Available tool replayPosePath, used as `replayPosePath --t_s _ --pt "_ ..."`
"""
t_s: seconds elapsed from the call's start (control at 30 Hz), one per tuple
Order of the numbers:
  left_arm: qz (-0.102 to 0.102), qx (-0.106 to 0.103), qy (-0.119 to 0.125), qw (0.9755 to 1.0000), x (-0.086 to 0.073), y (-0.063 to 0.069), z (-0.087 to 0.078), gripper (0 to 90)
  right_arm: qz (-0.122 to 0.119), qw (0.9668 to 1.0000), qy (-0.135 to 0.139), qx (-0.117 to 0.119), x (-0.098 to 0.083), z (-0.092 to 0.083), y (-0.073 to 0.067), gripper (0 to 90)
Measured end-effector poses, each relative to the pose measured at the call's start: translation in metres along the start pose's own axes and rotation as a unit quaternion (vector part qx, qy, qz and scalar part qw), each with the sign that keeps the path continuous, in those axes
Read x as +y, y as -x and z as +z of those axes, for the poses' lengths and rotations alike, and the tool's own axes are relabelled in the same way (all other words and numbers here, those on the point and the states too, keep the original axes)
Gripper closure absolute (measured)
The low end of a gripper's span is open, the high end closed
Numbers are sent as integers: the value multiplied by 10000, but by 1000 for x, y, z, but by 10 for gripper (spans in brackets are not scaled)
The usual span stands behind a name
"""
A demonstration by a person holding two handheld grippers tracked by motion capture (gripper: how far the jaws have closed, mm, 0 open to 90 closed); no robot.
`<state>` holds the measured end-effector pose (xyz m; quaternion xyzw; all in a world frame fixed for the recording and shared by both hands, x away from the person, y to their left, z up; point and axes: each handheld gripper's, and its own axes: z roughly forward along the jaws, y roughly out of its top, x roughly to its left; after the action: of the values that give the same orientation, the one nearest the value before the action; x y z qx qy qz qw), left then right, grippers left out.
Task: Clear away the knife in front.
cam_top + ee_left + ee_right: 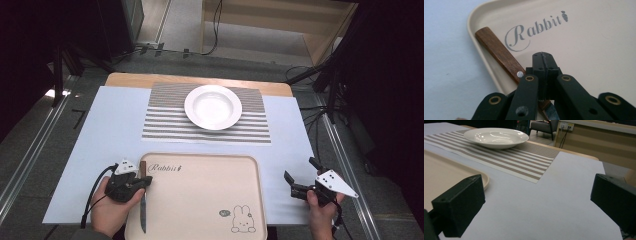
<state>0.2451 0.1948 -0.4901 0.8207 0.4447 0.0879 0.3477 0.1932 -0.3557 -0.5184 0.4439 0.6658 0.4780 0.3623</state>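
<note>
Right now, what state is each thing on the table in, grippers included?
Left gripper: shut, empty, above the knife.
Right gripper: open, empty.
Knife: flat along the tray's left edge.
Tray: holds just the knife.
Plate: upright, empty, on the striped mat.

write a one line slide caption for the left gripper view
Left gripper, jaws shut, over a wooden-handled knife lying along the beige tray's edge.
</note>
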Motion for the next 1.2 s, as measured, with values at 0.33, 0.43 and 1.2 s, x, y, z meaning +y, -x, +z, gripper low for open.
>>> replayPosePath --t_s 0.33,0.43,1.2 --pt "47 -102 358 9993 -3 -9 -10 894 1 10000 -7 -7 0 0 0 0" --pt "109 -262 740 9969 -4 -8 -14 831 5 10000 -3 0 0 0 0 0" --pt "166 -289 2235 9741 -10 -21 -49 0 31 10000 -15 -31 0 0 0 0"
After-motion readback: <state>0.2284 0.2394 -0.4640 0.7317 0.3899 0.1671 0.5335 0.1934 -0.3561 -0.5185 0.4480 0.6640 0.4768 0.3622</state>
